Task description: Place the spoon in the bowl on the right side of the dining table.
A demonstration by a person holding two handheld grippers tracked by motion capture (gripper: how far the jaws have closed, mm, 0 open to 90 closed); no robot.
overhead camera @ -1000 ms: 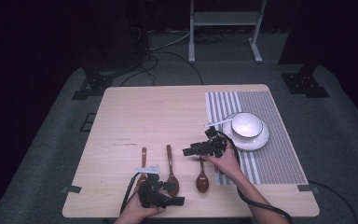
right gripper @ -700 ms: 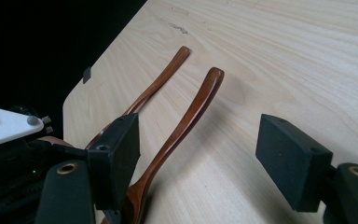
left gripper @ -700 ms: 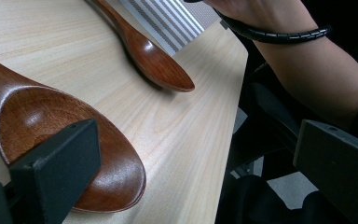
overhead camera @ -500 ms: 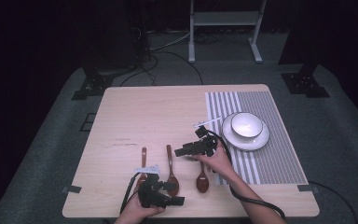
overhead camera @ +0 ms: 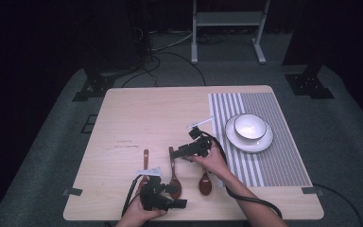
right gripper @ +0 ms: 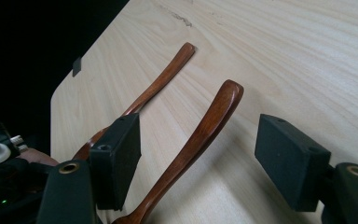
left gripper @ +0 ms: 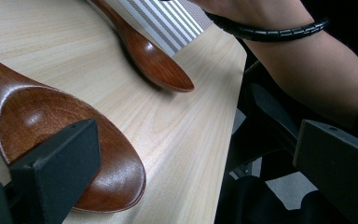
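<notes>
Three brown wooden spoons lie side by side near the table's front edge: a left spoon (overhead camera: 145, 158), a middle spoon (overhead camera: 173, 176) and a right spoon (overhead camera: 205, 183). My right gripper (overhead camera: 177, 152) hovers low over the middle spoon's handle (right gripper: 200, 135), open, with one jaw on each side of it. The left spoon's handle (right gripper: 161, 84) lies just beyond. My left gripper (overhead camera: 176, 196) rests at the front edge, open, and one jaw sits against the middle spoon's bowl (left gripper: 51, 121). The right spoon's bowl (left gripper: 156, 63) lies ahead of it.
A white bowl (overhead camera: 249, 126) stands on a white plate (overhead camera: 266, 143) on a grey striped mat (overhead camera: 283, 161) at the right. The person's right forearm (left gripper: 303, 60) crosses in front of the left gripper. The table's front edge (overhead camera: 246, 218) is close.
My right gripper has moved left, away from the plate, to the middle spoon's handle. The left gripper has stayed in place.
</notes>
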